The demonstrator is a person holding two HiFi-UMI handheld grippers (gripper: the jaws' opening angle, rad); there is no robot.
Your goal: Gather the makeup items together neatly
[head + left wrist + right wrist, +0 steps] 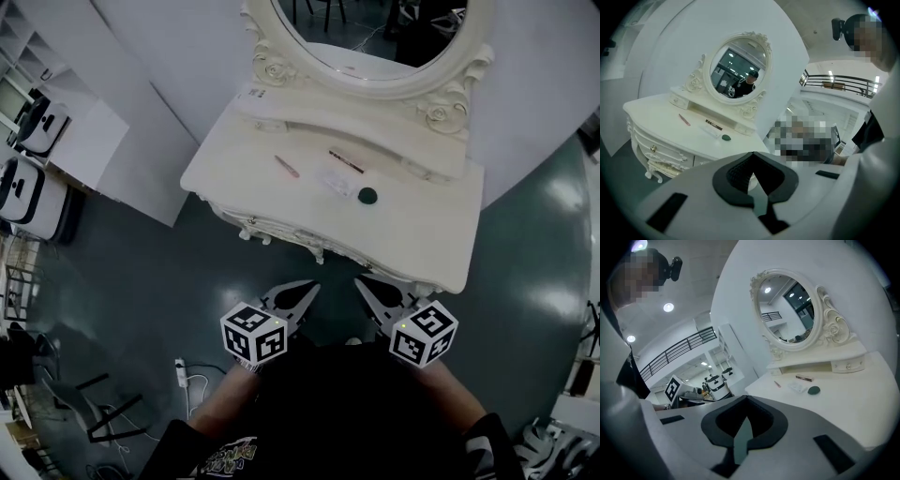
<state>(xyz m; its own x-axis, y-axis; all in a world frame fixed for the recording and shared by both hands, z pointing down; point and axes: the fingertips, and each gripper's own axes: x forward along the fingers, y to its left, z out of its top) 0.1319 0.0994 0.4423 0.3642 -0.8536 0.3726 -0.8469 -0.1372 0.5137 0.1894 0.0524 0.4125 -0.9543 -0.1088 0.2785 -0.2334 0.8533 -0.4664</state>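
Lot: one white carved dressing desk [422, 234] with one oval white-framed mirror [375, 33], set on a dark green floor [141, 281]. Makeup items on the desk top, four in all, one of each: slim pink pencil [287, 166], dark brownish stick [346, 160], flat clear packet [337, 183], round dark green pad [367, 195]. They lie loosely in a row before the mirror's base, pencil at the left end and pad at the right. Claws, two: left claw [307, 289] and right claw [366, 286], each with its jaws pressed together and nothing between them. Both are held off the desk's front edge, well apart from all four items, tips angled toward each other. Only the head view shows both claws and their marker cubes at once. Only the left gripper view shows a person in dark clothing reflected in the mirror. Only the right gripper view shows a railed gallery [679, 350] beyond the desk.
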